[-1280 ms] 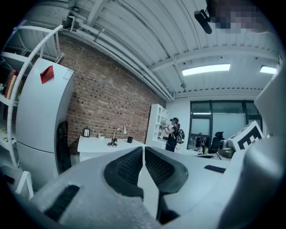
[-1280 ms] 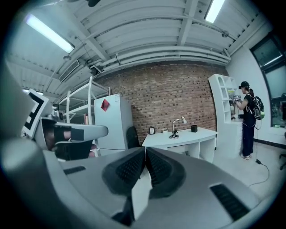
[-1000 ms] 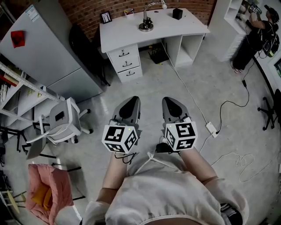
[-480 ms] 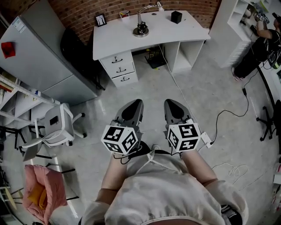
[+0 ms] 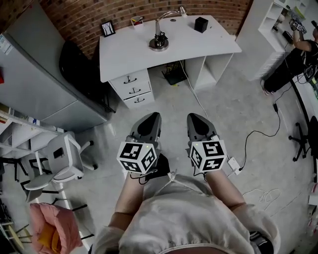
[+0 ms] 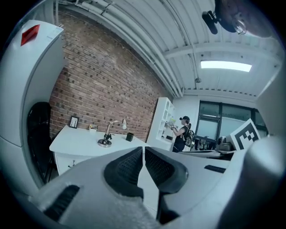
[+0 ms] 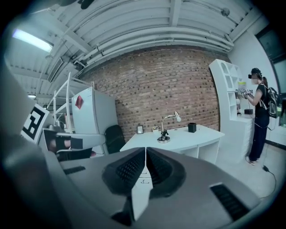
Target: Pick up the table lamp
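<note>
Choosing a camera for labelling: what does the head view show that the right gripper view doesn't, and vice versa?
Only the head view: the white power strip on the grey floor. Only the right gripper view: the lit ceiling light strip and white ceiling beams. Both: the silver gooseneck table lamp on the white desk against the red brick wall.

table lamp (image 5: 159, 43) 1 | desk (image 5: 203, 43) 1 | drawers (image 5: 134, 91) 3 | fridge (image 5: 35, 74) 1

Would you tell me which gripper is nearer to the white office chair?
Left. In the head view the left gripper is just right of the white office chair; the right gripper is farther right, beyond the left one.
</note>
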`<action>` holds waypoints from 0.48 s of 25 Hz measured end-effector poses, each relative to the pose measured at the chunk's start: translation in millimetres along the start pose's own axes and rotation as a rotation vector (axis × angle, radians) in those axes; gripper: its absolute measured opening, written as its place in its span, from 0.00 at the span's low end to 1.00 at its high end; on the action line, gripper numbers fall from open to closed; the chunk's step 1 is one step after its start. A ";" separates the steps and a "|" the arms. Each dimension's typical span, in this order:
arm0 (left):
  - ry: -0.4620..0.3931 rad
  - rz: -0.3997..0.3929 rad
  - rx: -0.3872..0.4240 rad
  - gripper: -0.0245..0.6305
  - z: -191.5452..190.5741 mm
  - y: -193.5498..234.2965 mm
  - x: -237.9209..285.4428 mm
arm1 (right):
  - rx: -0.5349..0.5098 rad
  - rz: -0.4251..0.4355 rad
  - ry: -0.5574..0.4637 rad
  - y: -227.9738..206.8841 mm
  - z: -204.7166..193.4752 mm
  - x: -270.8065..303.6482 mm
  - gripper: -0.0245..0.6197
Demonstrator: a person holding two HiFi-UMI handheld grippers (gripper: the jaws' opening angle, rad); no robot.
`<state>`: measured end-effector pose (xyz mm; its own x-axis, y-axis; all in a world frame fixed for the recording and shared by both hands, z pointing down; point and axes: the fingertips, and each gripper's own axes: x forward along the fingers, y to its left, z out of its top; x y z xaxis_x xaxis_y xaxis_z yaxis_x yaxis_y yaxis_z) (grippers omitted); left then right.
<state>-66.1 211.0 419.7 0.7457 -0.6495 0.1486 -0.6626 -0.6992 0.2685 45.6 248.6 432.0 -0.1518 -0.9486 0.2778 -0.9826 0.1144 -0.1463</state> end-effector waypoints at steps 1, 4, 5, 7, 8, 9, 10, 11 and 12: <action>-0.002 0.000 0.009 0.08 7.7 15.5 10.7 | -0.004 -0.005 0.000 1.0 5.4 17.8 0.08; -0.016 -0.011 0.028 0.08 36.5 62.2 41.8 | -0.012 -0.015 -0.007 6.8 24.5 72.0 0.08; -0.020 -0.020 0.032 0.08 45.8 77.4 51.8 | -0.012 -0.020 -0.011 9.1 30.8 89.7 0.08; -0.025 -0.031 0.038 0.08 63.3 108.6 70.9 | -0.010 -0.028 -0.016 13.9 43.2 124.3 0.08; -0.029 -0.034 0.040 0.08 71.9 123.8 79.9 | -0.011 -0.032 -0.019 16.1 49.7 140.7 0.08; -0.033 -0.038 0.042 0.08 80.4 138.0 88.5 | -0.014 -0.036 -0.023 17.9 56.5 156.1 0.08; -0.037 -0.041 0.045 0.08 88.5 150.9 96.8 | -0.015 -0.042 -0.026 19.1 63.3 170.5 0.08; -0.040 -0.044 0.049 0.08 95.7 162.6 104.6 | -0.011 -0.046 -0.030 19.8 69.5 183.9 0.08; -0.042 -0.047 0.050 0.08 101.8 173.0 112.1 | 0.000 -0.048 -0.033 20.5 74.7 196.3 0.08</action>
<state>-104.3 -13.2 386.0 0.7734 -0.6266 0.0967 -0.6301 -0.7429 0.2261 3.7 42.6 412.6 -0.1008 -0.9622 0.2531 -0.9887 0.0686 -0.1333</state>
